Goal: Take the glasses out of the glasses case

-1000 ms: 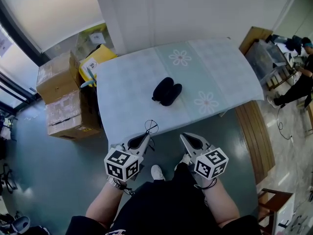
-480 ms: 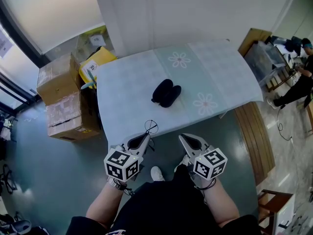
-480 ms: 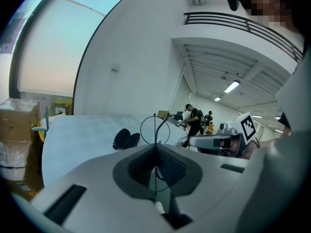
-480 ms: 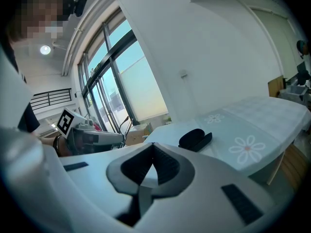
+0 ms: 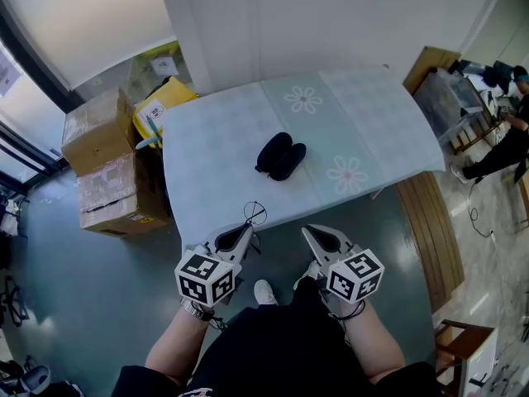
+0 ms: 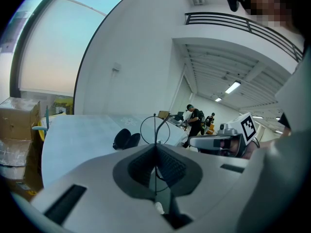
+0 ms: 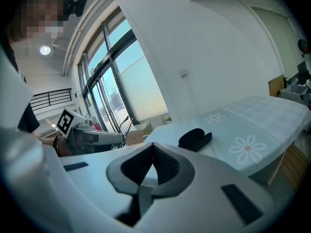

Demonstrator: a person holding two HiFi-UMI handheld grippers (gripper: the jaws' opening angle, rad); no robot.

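Observation:
A black glasses case (image 5: 280,155) lies open on the pale flowered table (image 5: 215,139), near its middle; it also shows as the case (image 6: 126,139) and the case (image 7: 195,139) in both gripper views. My left gripper (image 5: 245,230) hangs below the table's near edge, shut on thin wire-rimmed glasses (image 5: 254,214). One round rim of the glasses (image 6: 155,129) sticks up from the closed jaws of the left gripper (image 6: 155,152). My right gripper (image 5: 311,231) is beside it, its jaws meeting with nothing between them, as the right gripper (image 7: 152,149) shows in its own view.
Stacked cardboard boxes (image 5: 103,164) and a yellow bag (image 5: 161,102) stand left of the table. A wooden board (image 5: 426,222) lies at the right, and a person (image 5: 504,131) works at far right. My legs and a white shoe (image 5: 265,291) are below the grippers.

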